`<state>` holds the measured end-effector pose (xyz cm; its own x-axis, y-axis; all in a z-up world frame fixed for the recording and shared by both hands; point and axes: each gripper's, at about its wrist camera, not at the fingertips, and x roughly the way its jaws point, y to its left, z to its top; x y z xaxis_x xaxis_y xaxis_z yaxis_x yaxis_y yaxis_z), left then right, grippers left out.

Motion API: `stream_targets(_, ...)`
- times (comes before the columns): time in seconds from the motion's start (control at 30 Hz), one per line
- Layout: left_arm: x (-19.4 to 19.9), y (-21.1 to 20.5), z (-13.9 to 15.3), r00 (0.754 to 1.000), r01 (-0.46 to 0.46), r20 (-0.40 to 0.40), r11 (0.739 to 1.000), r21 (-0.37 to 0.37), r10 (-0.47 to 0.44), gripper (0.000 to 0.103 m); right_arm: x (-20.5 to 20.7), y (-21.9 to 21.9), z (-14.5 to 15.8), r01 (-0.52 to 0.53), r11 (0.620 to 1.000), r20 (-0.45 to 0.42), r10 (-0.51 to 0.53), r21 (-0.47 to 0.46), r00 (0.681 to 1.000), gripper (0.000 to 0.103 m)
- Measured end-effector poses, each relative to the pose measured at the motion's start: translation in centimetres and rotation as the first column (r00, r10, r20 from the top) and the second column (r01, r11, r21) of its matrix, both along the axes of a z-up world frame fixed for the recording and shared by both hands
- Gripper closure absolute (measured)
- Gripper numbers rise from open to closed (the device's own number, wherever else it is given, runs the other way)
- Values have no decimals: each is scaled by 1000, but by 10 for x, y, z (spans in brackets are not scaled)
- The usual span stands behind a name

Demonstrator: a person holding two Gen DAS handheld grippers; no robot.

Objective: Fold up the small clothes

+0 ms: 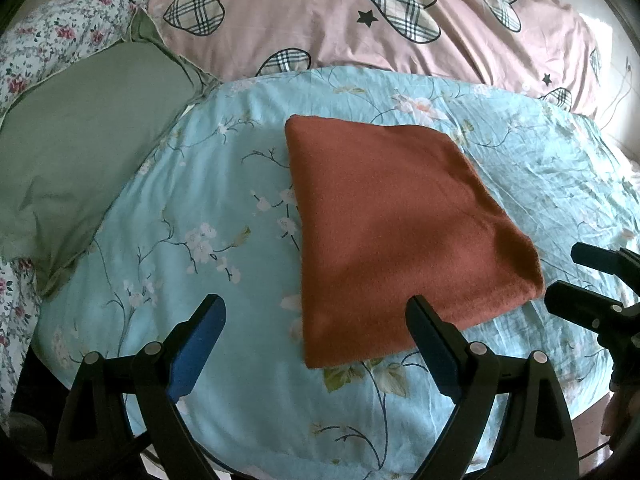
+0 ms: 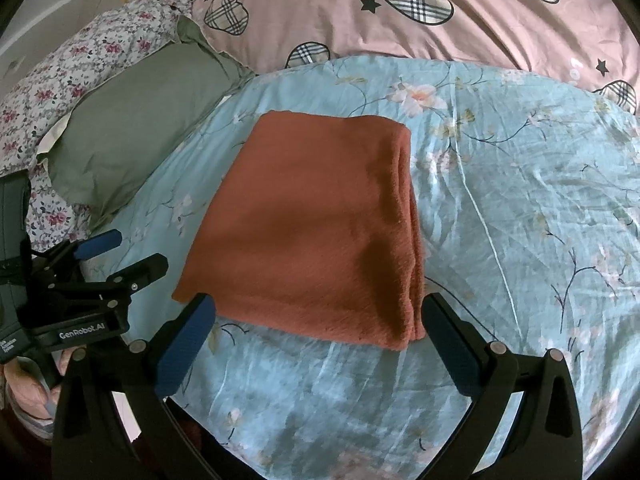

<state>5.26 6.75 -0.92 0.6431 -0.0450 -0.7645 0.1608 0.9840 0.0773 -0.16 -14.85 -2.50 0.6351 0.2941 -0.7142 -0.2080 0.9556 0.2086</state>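
Note:
A rust-orange fleece cloth (image 1: 396, 224) lies folded into a neat rectangle on the light blue floral bedspread (image 1: 208, 208). It also shows in the right wrist view (image 2: 316, 232), with stacked fold layers along its right edge. My left gripper (image 1: 316, 314) is open and empty, just in front of the cloth's near left corner. My right gripper (image 2: 318, 312) is open and empty, its jaws standing either side of the cloth's near edge without touching it. The right gripper (image 1: 600, 280) shows at the right of the left wrist view, and the left gripper (image 2: 120, 256) at the left of the right wrist view.
A green pillow (image 1: 84, 140) lies left of the cloth and also shows in the right wrist view (image 2: 136, 128). A pink quilt with plaid hearts (image 1: 360, 20) lies behind. A white floral sheet (image 1: 48, 40) is at the far left. The bed's near edge runs below the grippers.

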Motion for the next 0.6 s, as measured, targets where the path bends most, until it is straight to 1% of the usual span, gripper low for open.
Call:
stream_targets(0.3, 7, -5, -1, 1000, 15, -8, 1000, 10, -15, 10, 9, -7, 5, 1, 1000, 4, -1, -15, 1000, 1)
stream_targets(0.47, 12, -4, 0, 1000, 22, -10, 1000, -9, -22, 10, 16, -11, 3, 5, 1000, -5, -5, -15, 1000, 1)
stream_targets(0.6, 17, -5, 0, 1000, 13, -4, 1000, -2, -13, 10, 23, -13, 0, 8, 1000, -15, -8, -11, 1000, 1)
